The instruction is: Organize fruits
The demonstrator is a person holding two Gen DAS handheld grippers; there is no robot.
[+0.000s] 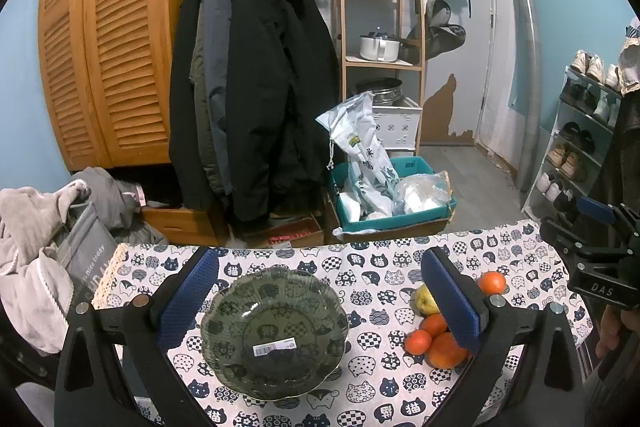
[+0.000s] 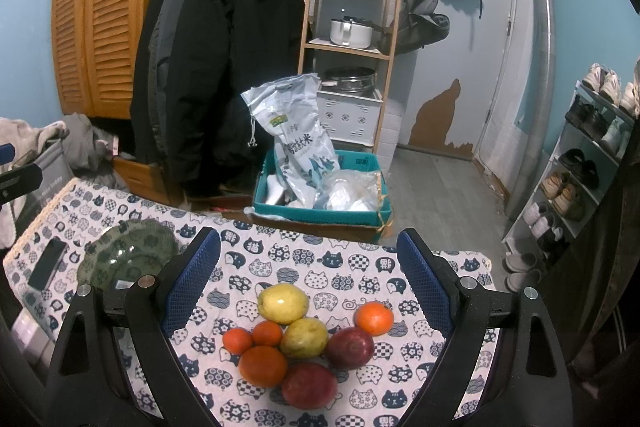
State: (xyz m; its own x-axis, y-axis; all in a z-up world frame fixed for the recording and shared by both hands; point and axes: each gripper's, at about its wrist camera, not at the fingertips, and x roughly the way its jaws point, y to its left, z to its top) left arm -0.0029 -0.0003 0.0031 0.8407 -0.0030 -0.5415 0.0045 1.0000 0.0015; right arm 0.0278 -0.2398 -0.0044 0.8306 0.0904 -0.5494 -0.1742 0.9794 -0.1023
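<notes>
1. Left wrist view: the left tool (image 1: 316, 291) hangs with its fingers spread wide, holding nothing, over a dark glass bowl (image 1: 274, 333) on the cat-print table (image 1: 384, 387). Oranges (image 1: 444, 349) and a yellow fruit (image 1: 426, 301) lie to the bowl's right.
2. Right wrist view: the right tool (image 2: 308, 279) is likewise spread apart and holding nothing above the fruit pile (image 2: 304, 339), with the bowl (image 2: 128, 253) well to the left.

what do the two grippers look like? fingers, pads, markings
Both match: black frames with triangular cut-outs and silver round bolt heads, each with two fingers faced in blue textured pads. Left gripper and right gripper look identical; the left wrist view shows white "DAS" lettering on the right one's black body. No cables visible.
</notes>
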